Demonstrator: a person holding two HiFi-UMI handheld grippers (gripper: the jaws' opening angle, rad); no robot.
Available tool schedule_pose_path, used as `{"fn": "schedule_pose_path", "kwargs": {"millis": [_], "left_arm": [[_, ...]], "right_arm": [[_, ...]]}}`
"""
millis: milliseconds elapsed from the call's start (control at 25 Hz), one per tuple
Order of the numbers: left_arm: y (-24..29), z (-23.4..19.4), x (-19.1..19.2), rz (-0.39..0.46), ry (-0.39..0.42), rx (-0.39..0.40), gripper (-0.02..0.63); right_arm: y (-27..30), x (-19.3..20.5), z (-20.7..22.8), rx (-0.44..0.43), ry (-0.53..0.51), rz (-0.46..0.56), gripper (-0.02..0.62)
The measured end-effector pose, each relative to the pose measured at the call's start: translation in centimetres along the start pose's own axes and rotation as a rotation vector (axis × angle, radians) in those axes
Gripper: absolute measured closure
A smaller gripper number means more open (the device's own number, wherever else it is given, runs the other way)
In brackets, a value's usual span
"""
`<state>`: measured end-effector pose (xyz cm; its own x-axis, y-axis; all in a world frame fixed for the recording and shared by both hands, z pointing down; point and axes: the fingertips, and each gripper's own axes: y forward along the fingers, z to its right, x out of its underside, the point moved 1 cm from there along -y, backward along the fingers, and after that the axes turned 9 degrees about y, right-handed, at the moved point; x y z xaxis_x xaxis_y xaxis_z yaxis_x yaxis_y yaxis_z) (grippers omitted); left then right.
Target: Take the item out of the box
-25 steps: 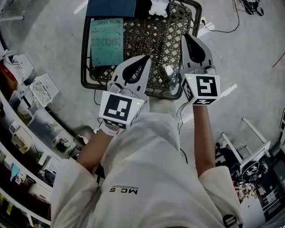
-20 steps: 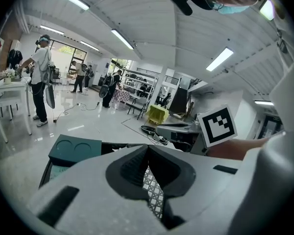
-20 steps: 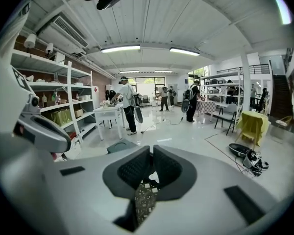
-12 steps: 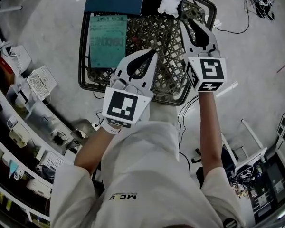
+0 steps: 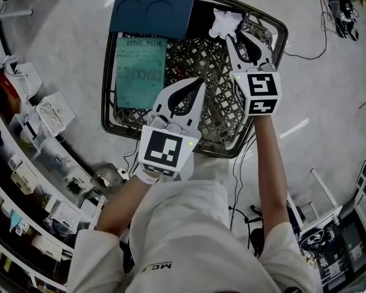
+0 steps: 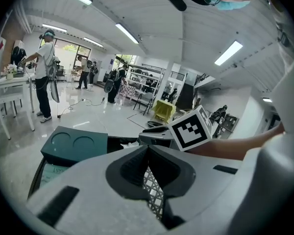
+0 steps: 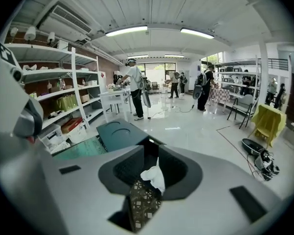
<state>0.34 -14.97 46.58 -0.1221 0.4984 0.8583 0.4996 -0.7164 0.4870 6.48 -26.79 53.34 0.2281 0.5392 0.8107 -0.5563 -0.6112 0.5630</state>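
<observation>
A dark lattice basket [image 5: 103, 90] sits on the floor. It holds a dark blue box [image 5: 151, 12], a teal printed booklet [image 5: 139, 72] and a crumpled white item [image 5: 224, 21] in its far right corner. My left gripper [image 5: 201, 81] hangs over the basket's middle, shut and empty. My right gripper [image 5: 235, 34] reaches to the far right corner with its jaws slightly apart. In the right gripper view the white item [image 7: 154, 176] shows between the jaws of my right gripper [image 7: 150, 143]. Whether they touch it is unclear.
Shelves with bins [image 5: 24, 133] curve along the left side. Cables [image 5: 329, 17] lie on the floor to the right of the basket. Several people [image 7: 134, 89] stand far off in the room, and a yellow chair [image 7: 267, 121] is at the right.
Both grippers have moved farther over the basket. The right one travelled from the near rim to the far right corner, up to the white item.
</observation>
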Motion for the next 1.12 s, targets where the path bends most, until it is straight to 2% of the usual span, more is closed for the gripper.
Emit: {"fn": "schedule_pose_path", "kwargs": {"millis": [440, 720, 1120], "left_arm": [[2.4, -1.1, 3.9, -0.051, -0.029, -0.009, 0.581], [2.8, -1.9, 4.6, -0.055, -0.034, -0.02, 0.581], [2.7, -1.8, 5.6, -0.07, -0.047, -0.019, 0.581]], "right_arm": [[6.3, 3.6, 1.1, -0.018, -0.051, -0.098, 0.503], [9.2, 6.3, 1.9, 0.006, -0.099, -0.192, 0.503], [10.3, 7.3, 2.8, 0.063, -0.117, -0.291, 0.503]]}}
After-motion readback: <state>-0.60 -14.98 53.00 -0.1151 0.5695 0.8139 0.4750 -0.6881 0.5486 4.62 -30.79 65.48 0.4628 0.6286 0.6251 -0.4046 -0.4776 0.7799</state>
